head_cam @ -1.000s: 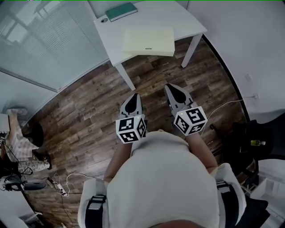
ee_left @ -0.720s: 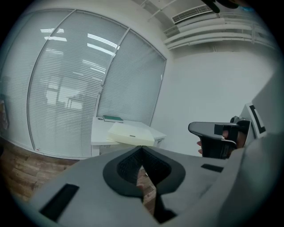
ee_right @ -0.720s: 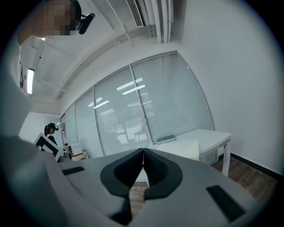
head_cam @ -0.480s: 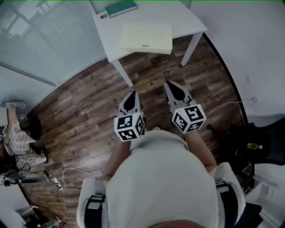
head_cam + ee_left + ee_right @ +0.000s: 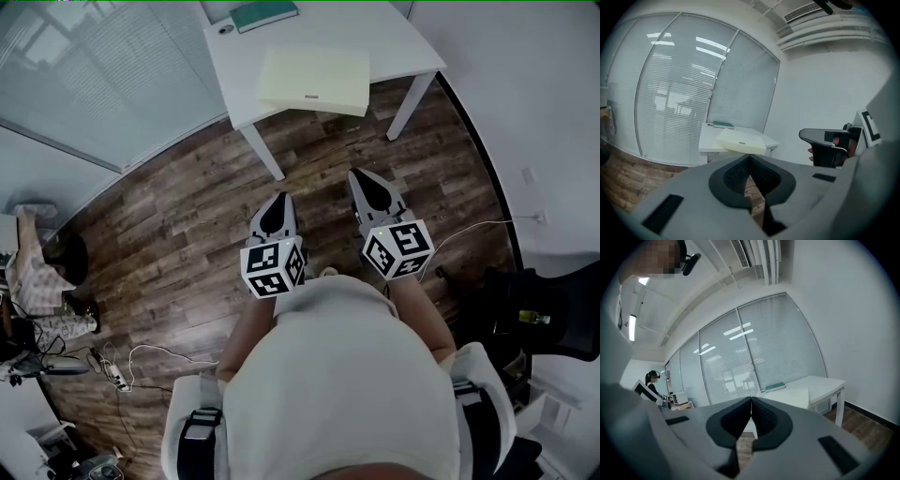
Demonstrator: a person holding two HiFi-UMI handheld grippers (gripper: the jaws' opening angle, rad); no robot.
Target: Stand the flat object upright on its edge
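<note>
The flat object (image 5: 312, 77) is a pale cream rectangular slab (a box or a thick pad, hard to say which) with a small dark mark on its near side. It lies flat on the white tabletop (image 5: 394, 42), slightly skewed, at the front edge.

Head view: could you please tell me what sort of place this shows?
Probably an office: a white table carrying a flat cream object and a green book, a glass wall with blinds, and wood flooring.
</note>
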